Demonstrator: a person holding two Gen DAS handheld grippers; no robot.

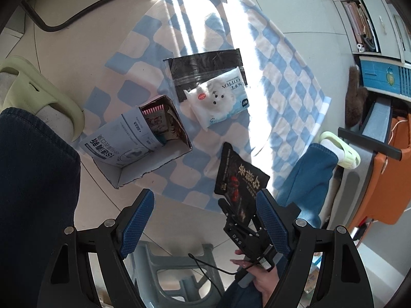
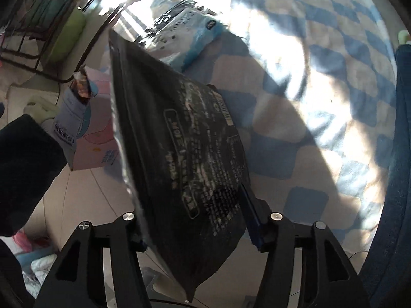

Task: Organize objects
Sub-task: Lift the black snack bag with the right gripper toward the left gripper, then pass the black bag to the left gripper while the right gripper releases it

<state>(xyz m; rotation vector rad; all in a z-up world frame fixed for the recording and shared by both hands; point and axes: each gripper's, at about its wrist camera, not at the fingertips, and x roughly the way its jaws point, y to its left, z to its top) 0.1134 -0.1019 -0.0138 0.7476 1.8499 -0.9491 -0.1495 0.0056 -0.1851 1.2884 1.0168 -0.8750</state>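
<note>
Your right gripper (image 2: pixel 195 220) has the black pouch (image 2: pixel 179 154) between its jaws, low centre of the right wrist view; the pouch fills the gap and hides one pad, so you cannot tell whether the pads press on it or it only rests there. In the left wrist view the same pouch shows at lower right, clear of the checked cloth (image 1: pixel 290 59). Your left gripper (image 1: pixel 205 220) stands spread wide with nothing in it, bottom of that frame. The open carton (image 1: pixel 143 141), packets already inside, sits left of centre; the cotton tissue pack (image 1: pixel 218 97) lies on the flat black bag (image 1: pixel 205 64) at centre. Judged step: carrying the pouch to the carton. Next: confirm the grip, line the pouch's edge with the carton mouth, steady the carton with the left.
</note>
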